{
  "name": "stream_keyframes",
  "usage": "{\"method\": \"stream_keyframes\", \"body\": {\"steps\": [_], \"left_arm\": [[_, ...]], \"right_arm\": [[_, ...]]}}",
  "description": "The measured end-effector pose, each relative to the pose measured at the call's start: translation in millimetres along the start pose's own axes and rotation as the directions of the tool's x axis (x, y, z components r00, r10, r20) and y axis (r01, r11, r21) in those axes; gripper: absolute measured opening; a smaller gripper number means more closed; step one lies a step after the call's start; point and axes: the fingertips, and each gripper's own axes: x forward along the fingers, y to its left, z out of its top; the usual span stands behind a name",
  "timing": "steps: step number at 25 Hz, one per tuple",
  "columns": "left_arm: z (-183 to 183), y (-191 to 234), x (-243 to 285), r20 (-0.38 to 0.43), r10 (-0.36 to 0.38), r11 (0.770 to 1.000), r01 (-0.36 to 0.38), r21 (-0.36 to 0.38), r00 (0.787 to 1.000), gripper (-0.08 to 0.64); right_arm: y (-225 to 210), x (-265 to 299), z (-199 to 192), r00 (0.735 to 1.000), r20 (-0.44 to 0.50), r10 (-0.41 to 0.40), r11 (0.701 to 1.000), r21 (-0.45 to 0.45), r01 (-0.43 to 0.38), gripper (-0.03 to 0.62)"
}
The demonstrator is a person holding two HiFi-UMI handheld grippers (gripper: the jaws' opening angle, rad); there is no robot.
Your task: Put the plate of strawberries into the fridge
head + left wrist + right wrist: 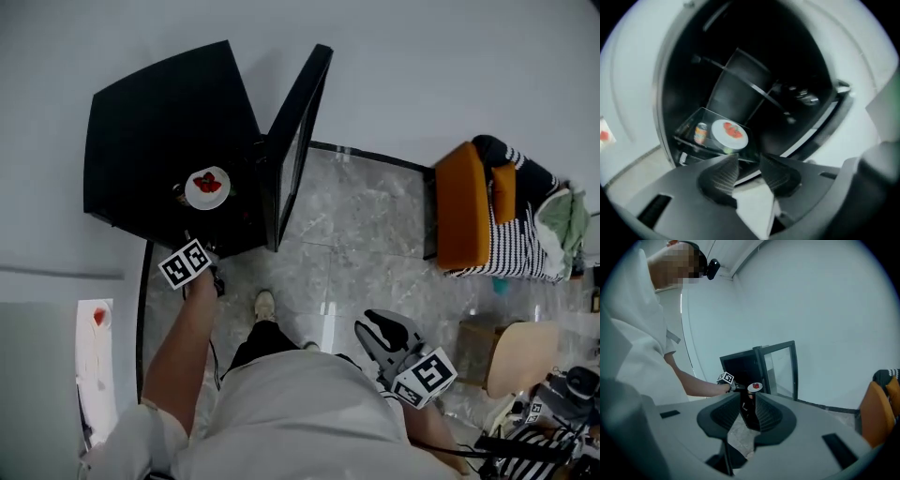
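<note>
Open black fridge [159, 122]: round white plate [720, 136] holds red strawberries [733, 131].

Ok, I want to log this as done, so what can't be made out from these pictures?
- Left gripper: in the head view its jaws are lost against the dark fridge.
- Can label: blurred in the left gripper view and too small elsewhere.
- Strawberries on the plate: too small and blurred to count in any view.
- Fridge upper shelves: too dark in the left gripper view to show their contents.
</note>
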Motion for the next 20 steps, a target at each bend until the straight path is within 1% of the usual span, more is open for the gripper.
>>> {"method": "stream_keyframes", "body": {"steps": [1,2,4,5,8,10,12,14,15,17,20], "left_arm": [[-7.7,-11.4,-13.5,0.007,-0.030,1.000,0.030,-0.009,1.000,0.147],[-15.8,-23.4,-27.7,0.015,-0.059,0.998,0.059,-0.015,0.998,0.099],[-33.9,-48.8,-58.6,0.030,-0.111,0.994,0.112,-0.016,0.993,0.042],[-45.0,-62.2,-75.4,0.033,-0.138,0.990,0.139,-0.016,0.990,0.026],[-81.3,-96.2,-130.1,0.022,-0.201,0.980,0.201,0.004,0.979,0.014],[-106.9,-117.3,-166.7,-0.001,-0.232,0.972,0.232,0.035,0.973,0.012],[-131.5,-143.6,-200.3,-0.032,-0.275,0.959,0.277,0.068,0.961,0.014],[-157.4,-166.0,-230.1,-0.084,-0.315,0.939,0.323,0.116,0.946,0.012],[-171.5,-176.1,-245.5,-0.120,-0.334,0.925,0.350,0.149,0.935,0.012],[-198.0,-194.2,-279.4,-0.184,-0.373,0.888,0.407,0.213,0.909,0.012],[-224.1,-219.8,-321.8,-0.224,-0.435,0.834,0.484,0.266,0.872,0.012]], "right_arm": [[-0.3,-8.3,-3.7,1.000,0.007,0.012,1.000,-0.004,-0.012,0.112],[-0.7,-17.0,-7.5,1.000,0.014,0.024,1.000,-0.009,-0.024,0.110],[-0.6,-35.4,-15.2,0.998,0.022,0.052,0.998,-0.020,-0.051,0.090],[-0.1,-45.0,-19.7,0.997,0.023,0.067,0.997,-0.025,-0.067,0.074],[4.2,-67.7,-34.6,0.992,0.037,0.125,0.992,-0.036,-0.123,0.046],[10.6,-78.6,-45.4,0.986,0.041,0.162,0.986,-0.044,-0.160,0.035],[17.9,-85.3,-55.0,0.981,0.034,0.193,0.980,-0.052,-0.191,0.029],[26.6,-86.7,-62.3,0.975,0.028,0.220,0.974,-0.054,-0.218,0.026],[33.0,-86.9,-65.2,0.972,0.030,0.233,0.971,-0.056,-0.231,0.025],[50.2,-87.9,-69.7,0.965,0.041,0.260,0.964,-0.072,-0.257,0.025],[74.5,-94.0,-75.5,0.961,0.042,0.272,0.955,-0.137,-0.264,0.023]]}}
